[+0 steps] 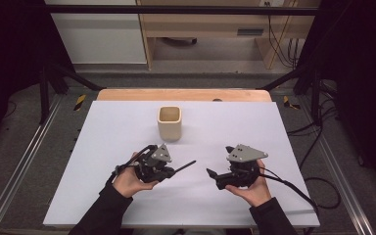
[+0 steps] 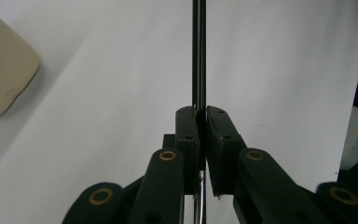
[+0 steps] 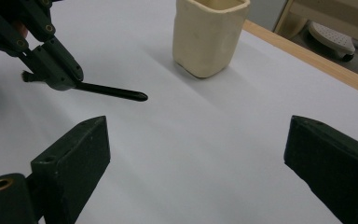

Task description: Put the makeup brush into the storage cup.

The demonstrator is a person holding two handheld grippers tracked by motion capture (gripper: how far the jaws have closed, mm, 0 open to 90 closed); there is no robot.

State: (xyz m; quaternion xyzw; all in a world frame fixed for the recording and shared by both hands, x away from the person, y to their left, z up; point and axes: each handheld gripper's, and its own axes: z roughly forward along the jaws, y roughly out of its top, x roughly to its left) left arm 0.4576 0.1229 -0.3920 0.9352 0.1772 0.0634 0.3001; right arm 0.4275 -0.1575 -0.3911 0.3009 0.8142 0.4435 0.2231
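A person at a white-topped table [image 1: 103, 196] holds a slim black pen [image 1: 185, 166] clamped in the left gripper [image 1: 168, 172], its jaws pressed together on the shaft, which juts out past the tips toward the middle of the table. In the left gripper view the pen [image 2: 199, 51] runs straight up from between the closed black pads [image 2: 189, 135]. The right gripper [image 1: 210, 172] holds nothing; in its own view its jaws stand wide apart over bare table.

A cream, square-mouthed ceramic cup [image 1: 169, 123] stands upright farther back, centred and well apart from both tools. In the right gripper view the cup [image 3: 209, 35] sits beyond the pen's tip [image 3: 137, 96].

The step in hand looks like carrying the pen to the cup. The next move would call for lifting the pen, swinging it forward over the cup's open mouth, tipping it toward upright, then easing the jaws apart so it drops inside.
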